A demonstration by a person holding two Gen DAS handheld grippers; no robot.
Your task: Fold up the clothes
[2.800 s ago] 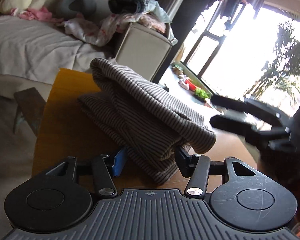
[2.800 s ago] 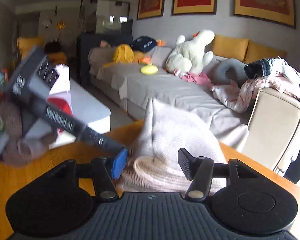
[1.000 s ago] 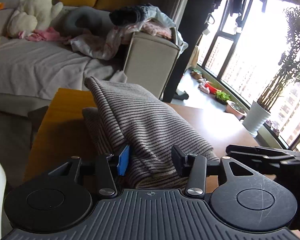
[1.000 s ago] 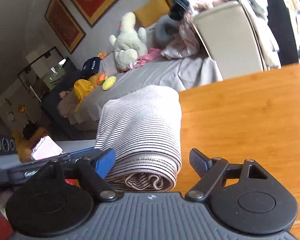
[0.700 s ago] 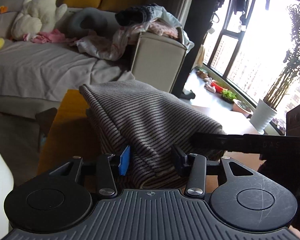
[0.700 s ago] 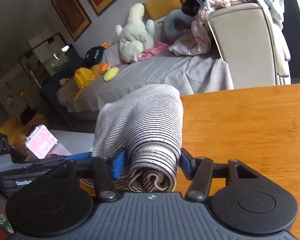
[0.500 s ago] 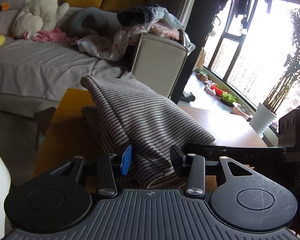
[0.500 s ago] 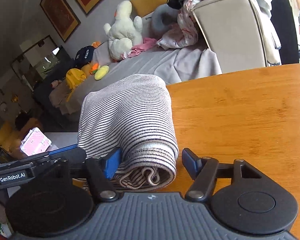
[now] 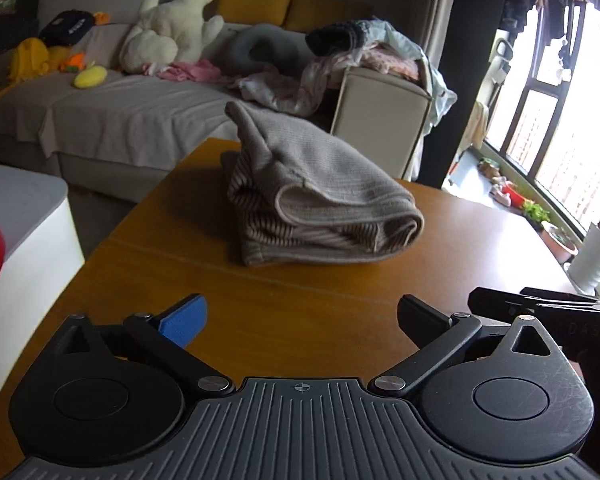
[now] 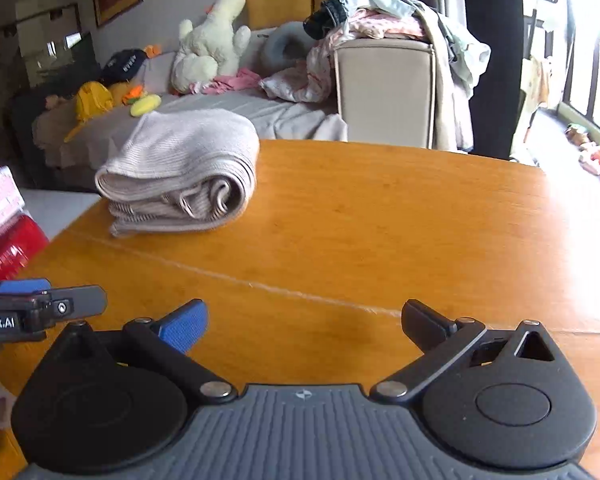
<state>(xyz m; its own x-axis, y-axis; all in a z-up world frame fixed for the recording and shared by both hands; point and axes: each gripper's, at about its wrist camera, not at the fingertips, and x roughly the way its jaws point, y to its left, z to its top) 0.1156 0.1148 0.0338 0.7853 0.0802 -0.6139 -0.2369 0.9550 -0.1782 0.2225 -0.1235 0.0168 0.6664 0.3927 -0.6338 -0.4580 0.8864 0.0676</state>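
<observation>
both grippers [image 9: 302, 316] [image 10: 304, 320] gape, apart from folded garment [image 9: 316, 200].

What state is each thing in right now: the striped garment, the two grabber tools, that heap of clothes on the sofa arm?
Striped garment: folded into a bundle, lying on the wooden table, touched by neither tool.
Left gripper: jaws open, empty.
Right gripper: jaws open, empty.
Clothes pile: unfolded, heaped on the sofa arm.

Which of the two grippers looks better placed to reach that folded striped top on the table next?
Probably the left gripper: in its view the folded striped top lies straight ahead between its open jaws. From the right gripper, also open, the top sits off to the left on the wooden table.
</observation>
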